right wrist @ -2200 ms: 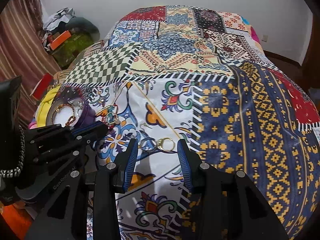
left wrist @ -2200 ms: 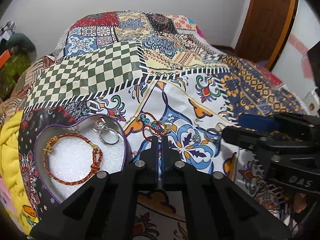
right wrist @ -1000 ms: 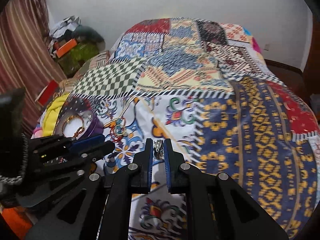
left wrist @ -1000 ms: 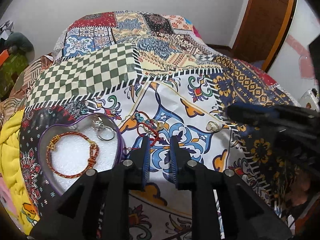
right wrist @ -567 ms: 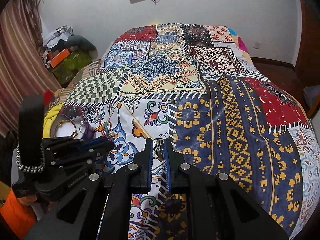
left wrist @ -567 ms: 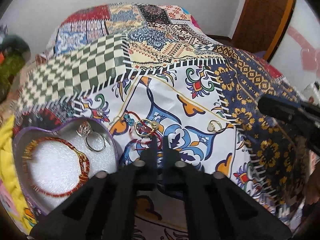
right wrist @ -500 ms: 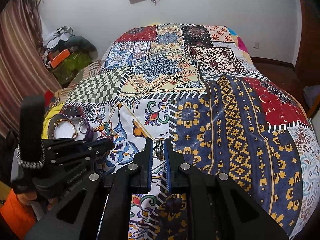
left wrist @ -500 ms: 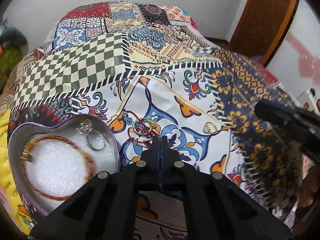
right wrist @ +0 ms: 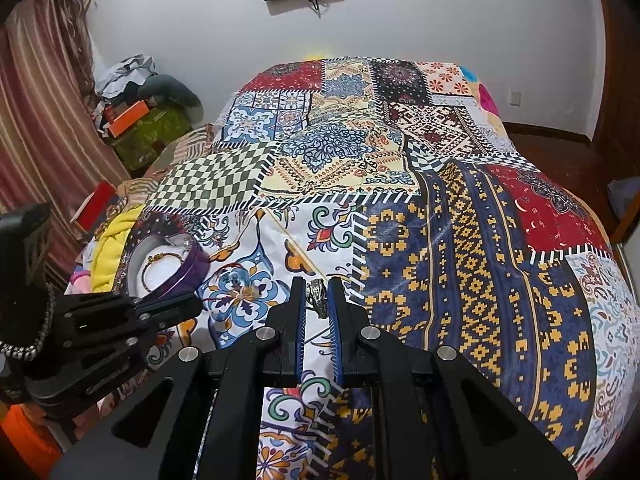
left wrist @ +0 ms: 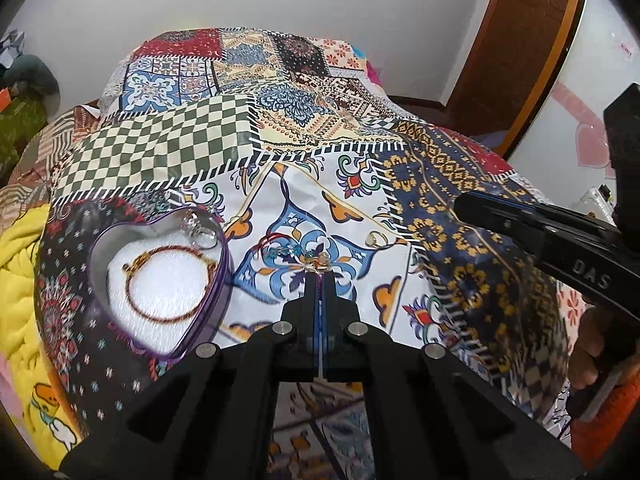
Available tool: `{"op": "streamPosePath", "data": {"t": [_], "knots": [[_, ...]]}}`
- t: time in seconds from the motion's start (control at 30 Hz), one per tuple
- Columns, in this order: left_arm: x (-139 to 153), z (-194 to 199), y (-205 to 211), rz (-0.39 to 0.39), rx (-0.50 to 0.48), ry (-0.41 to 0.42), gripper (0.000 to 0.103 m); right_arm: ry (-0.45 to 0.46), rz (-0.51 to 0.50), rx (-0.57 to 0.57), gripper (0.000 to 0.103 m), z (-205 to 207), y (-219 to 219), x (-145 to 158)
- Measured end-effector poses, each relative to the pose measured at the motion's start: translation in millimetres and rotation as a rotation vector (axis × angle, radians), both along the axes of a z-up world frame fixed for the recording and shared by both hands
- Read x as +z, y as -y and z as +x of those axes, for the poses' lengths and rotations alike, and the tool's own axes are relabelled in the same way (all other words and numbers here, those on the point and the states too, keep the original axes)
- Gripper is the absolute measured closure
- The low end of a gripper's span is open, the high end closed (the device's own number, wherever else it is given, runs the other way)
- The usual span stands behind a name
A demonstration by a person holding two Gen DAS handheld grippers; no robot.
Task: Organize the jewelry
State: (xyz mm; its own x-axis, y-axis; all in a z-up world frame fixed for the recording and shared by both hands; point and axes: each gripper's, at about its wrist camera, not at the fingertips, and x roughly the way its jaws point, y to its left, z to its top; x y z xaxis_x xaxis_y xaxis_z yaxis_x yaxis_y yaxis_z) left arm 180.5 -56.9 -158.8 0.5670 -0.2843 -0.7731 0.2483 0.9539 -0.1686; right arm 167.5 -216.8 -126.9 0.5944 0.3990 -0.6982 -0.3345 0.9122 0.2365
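left tool [left wrist: 319, 276]: clamped on beaded bracelet [left wrist: 294, 250], right of heart tin [left wrist: 224, 280]
right tool [right wrist: 318, 280]: gripping one silver ring [right wrist: 318, 294]
in tin: one red bracelet [left wrist: 168, 280], one ring [left wrist: 198, 228]

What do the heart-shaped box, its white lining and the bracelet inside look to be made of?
Heart-shaped box: probably thin tin, glossy purple outside, its silvery inner wall showing reflections. White lining: looks like foam or bubbly padding, matte with a pebbled texture. Bracelet: seemingly braided red cord with gold-coloured metal fittings, judging by its twisted look and shiny clasp end; whether the gold is metal or thread is unclear.
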Motion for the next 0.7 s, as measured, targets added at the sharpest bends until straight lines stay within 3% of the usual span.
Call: {"op": "streamPosePath", "data": {"t": [0.7], "knots": [[71.6,-31.0,-26.8,-0.039,0.067,0.18,0.103,0.084,0.001,0.044,0.093,-23.5,-26.7,36.1]]}}
